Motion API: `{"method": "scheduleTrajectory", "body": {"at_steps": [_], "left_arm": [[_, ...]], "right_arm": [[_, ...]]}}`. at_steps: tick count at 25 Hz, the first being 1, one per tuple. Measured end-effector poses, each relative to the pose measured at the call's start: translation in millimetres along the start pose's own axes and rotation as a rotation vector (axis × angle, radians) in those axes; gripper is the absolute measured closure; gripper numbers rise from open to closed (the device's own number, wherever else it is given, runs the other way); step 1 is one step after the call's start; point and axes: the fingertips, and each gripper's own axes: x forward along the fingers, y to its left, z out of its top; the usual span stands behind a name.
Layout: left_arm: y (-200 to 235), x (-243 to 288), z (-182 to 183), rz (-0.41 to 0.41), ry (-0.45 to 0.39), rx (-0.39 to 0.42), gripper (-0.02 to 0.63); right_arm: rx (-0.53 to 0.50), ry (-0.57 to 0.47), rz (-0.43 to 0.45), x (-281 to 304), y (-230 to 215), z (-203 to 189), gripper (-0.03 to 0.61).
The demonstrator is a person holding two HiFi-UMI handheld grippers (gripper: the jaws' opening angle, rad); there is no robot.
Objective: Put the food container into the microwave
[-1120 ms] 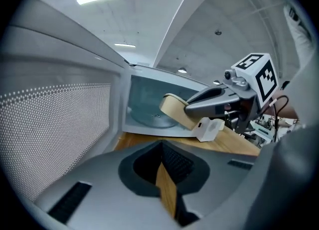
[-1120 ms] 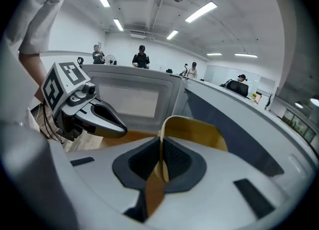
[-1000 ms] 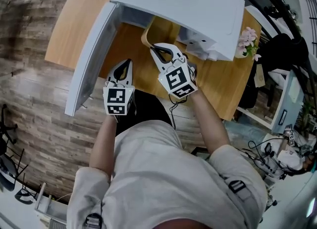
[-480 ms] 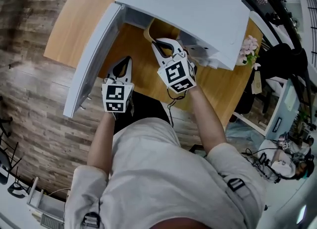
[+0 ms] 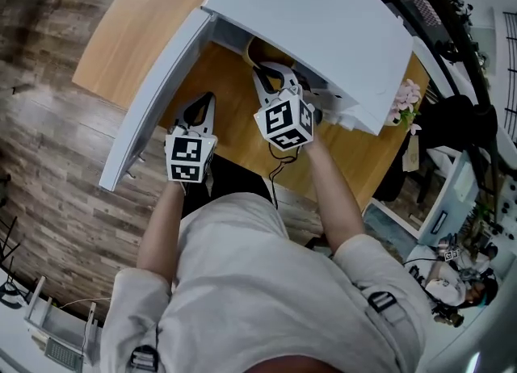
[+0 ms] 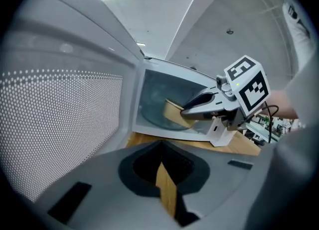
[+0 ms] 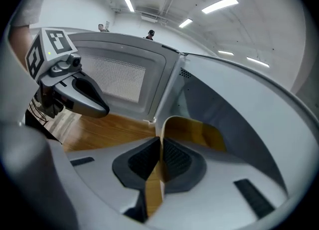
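Note:
The white microwave point(image 5: 323, 16) stands on a wooden table point(image 5: 234, 125) with its door point(image 5: 153, 93) swung open to the left. My right gripper point(image 5: 271, 73) reaches into the cavity, shut on the rim of a tan, bowl-like food container point(image 7: 197, 129). In the left gripper view the container point(image 6: 174, 114) sits low inside the cavity, over the glass turntable. My left gripper point(image 5: 203, 105) hangs in front of the open door, shut, with nothing held; only a thin strip of table shows between its jaws point(image 6: 167, 189).
The perforated inside of the door point(image 6: 60, 124) is close on the left gripper's left. A small pot of pink flowers point(image 5: 406, 93) stands at the microwave's right. Wood-plank floor point(image 5: 56, 145) lies to the left of the table.
My right gripper has carried the container farther into the microwave, so less of it shows under the top edge. The left gripper has stayed in front of the door.

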Motion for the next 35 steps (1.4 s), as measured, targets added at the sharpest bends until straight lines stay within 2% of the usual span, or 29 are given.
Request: {"method": "scheduleTrajectory", "body": {"at_steps": [13,18,35], "left_arm": [[1.4,12.1,-1.4,0.016,-0.005,-0.055,0.603],[6.1,13.3,-3.0,0.021,-0.003,-0.084,0.603],[12.2,16.0,-2.7,0.025,0.001,-0.098,0.603]], "right_arm": [[-0.121,0.068,-0.038,26.5,-13.1,-11.7,0.551],[-0.125,0.069,-0.055,32.5,-20.4,-9.5,0.551],[-0.165,0.115,-0.091,47.0,-34.8,-15.0,0.546]]}}
